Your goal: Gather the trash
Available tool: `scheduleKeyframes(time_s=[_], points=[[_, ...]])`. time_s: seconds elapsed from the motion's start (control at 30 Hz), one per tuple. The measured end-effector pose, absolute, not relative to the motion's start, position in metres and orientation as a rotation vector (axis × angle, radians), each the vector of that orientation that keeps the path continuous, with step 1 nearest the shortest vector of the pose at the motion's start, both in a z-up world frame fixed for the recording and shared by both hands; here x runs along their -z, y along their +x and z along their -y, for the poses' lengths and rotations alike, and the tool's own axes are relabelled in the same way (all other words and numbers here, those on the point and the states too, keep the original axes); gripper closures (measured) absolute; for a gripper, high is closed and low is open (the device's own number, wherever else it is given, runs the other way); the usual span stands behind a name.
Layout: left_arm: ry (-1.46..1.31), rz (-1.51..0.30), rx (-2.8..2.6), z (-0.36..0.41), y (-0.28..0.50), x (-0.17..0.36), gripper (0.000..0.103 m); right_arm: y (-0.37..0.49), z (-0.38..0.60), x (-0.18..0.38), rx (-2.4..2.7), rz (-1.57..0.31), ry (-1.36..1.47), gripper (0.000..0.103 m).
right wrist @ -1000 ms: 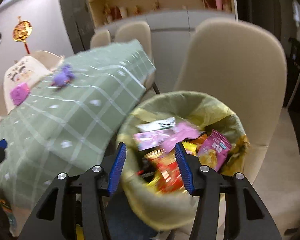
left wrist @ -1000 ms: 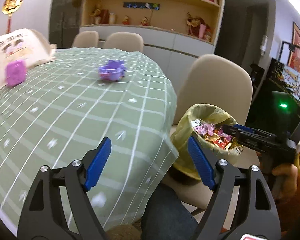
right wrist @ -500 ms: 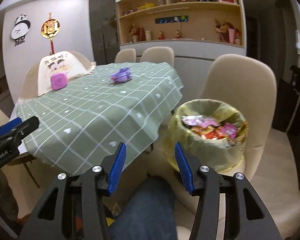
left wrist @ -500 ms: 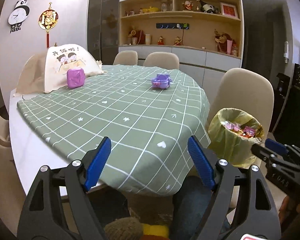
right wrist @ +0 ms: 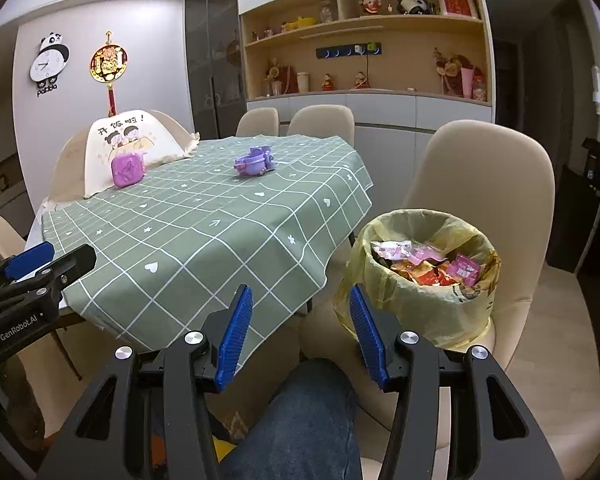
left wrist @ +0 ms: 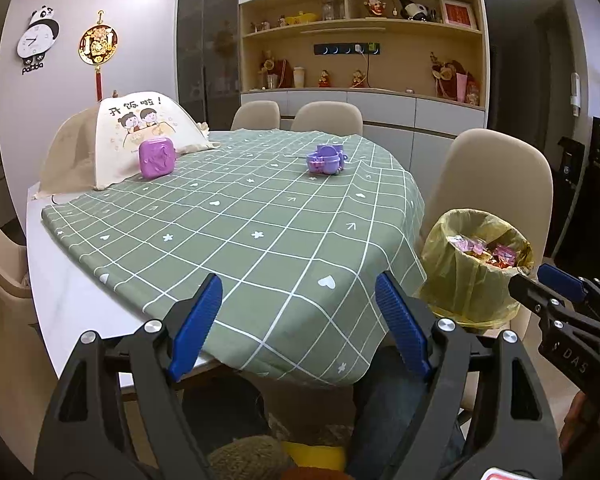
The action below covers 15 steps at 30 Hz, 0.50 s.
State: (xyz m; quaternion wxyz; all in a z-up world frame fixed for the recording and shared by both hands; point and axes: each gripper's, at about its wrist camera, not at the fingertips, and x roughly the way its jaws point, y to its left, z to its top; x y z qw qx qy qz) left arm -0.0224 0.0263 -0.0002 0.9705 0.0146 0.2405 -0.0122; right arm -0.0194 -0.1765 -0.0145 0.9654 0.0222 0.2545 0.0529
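A bin lined with a yellow bag (left wrist: 470, 284) (right wrist: 420, 296) stands on a beige chair seat at the table's right side, filled to the rim with pink and red snack wrappers (right wrist: 428, 264). My left gripper (left wrist: 298, 312) hangs open and holds nothing in front of the table's near edge. My right gripper (right wrist: 298, 320) is also open and holds nothing, low beside the bin's left side and well short of it. Each gripper shows at the edge of the other's view.
A table with a green checked cloth (left wrist: 260, 220) carries a purple square box (left wrist: 157, 157), a purple toy (left wrist: 326, 160) and a cream mesh food cover (left wrist: 112, 140). Beige chairs (right wrist: 488, 176) ring the table. A person's jeans-clad leg (right wrist: 304, 420) lies below the grippers.
Both grippers pulled back from the bin and table: a second ago the right one hung right over the wrappers. Since half a second ago the views have barely shifted. Both grippers stayed open.
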Motion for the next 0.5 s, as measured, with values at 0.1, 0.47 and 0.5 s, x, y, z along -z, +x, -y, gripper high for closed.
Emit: scheduleKeyframes(time_s=[0.1, 0.47, 0.5], points=[[0.038, -0.505, 0.036, -0.0243, -0.0201, 0.003, 0.028, -0.0182, 0.1782, 0.0157, -0.101, -0.52, 0.044, 0.055], [0.048, -0.53, 0.047, -0.0203, -0.0176, 0.008, 0.028, -0.0191, 0.1857, 0.0155, -0.081, -0.514, 0.057, 0.055], [0.049, -0.531, 0.047, -0.0202, -0.0175, 0.0084, 0.028, -0.0191, 0.186, 0.0154, -0.08, -0.513, 0.057, 0.055]])
